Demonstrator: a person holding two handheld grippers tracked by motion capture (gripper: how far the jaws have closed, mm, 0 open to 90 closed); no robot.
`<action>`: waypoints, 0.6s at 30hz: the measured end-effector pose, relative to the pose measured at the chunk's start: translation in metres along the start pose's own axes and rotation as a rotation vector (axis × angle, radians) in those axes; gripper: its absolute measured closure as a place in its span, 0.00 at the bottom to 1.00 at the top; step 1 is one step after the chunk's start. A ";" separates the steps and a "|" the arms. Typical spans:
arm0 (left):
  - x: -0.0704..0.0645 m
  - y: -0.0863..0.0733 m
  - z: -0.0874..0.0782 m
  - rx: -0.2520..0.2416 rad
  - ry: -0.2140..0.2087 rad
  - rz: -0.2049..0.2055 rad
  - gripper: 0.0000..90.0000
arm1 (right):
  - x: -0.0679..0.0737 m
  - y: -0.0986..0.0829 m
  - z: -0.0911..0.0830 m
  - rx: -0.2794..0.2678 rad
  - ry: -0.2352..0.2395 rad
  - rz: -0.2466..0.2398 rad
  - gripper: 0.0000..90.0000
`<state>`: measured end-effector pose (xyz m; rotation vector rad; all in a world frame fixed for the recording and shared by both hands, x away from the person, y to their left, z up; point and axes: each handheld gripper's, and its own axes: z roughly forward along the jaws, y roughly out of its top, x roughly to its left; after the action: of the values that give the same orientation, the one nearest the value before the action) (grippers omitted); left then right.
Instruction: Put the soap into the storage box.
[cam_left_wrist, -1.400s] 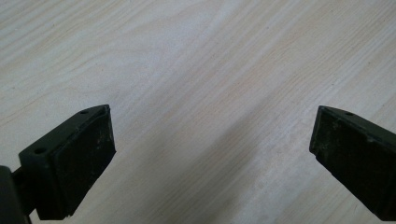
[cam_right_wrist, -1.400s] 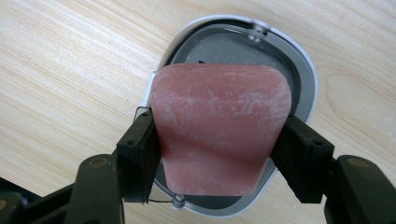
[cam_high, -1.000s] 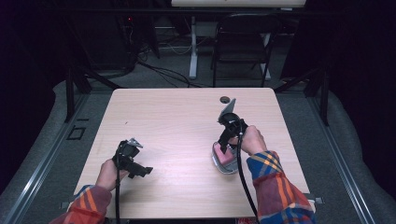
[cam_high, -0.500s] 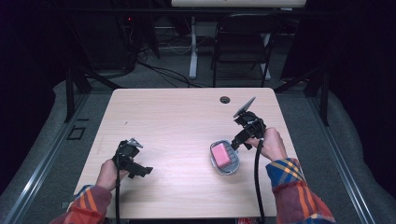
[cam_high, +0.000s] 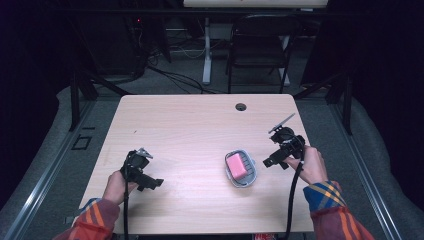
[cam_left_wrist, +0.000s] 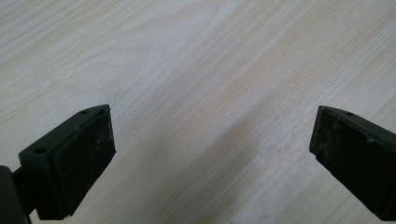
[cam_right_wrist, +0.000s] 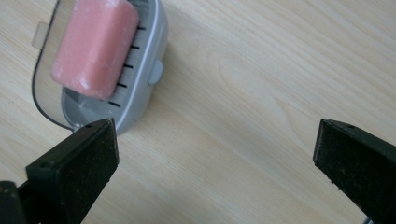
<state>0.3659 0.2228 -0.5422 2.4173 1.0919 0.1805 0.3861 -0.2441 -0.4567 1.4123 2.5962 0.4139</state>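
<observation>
Pink soap bar (cam_high: 235, 164) lies in grey slotted dish (cam_high: 240, 170), right of centre on wooden table (cam_high: 190, 125). Right gripper (cam_high: 272, 161) just beside dish, jaws spread wide, empty, apparently not touching. Left gripper (cam_high: 150, 184) well apart, jaws spread over bare wood.

A light wooden table (cam_high: 190, 125) stands on grey floor (cam_high: 60, 150). Behind it, a dark chair (cam_high: 257, 47) and what may be a desk leg (cam_high: 206, 52).
</observation>
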 end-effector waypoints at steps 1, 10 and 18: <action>0.000 0.000 0.000 0.001 0.000 -0.001 0.00 | 0.000 0.000 0.000 0.000 0.000 0.000 0.00; 0.000 0.000 0.000 0.005 -0.003 -0.001 0.00 | -0.016 -0.039 0.000 -0.052 -0.038 0.061 0.00; 0.000 0.000 0.000 0.008 -0.001 -0.001 0.00 | -0.019 -0.068 0.008 -0.060 -0.050 0.094 0.00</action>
<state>0.3659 0.2227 -0.5426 2.4236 1.0956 0.1744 0.3443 -0.2943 -0.4854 1.5084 2.4641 0.4586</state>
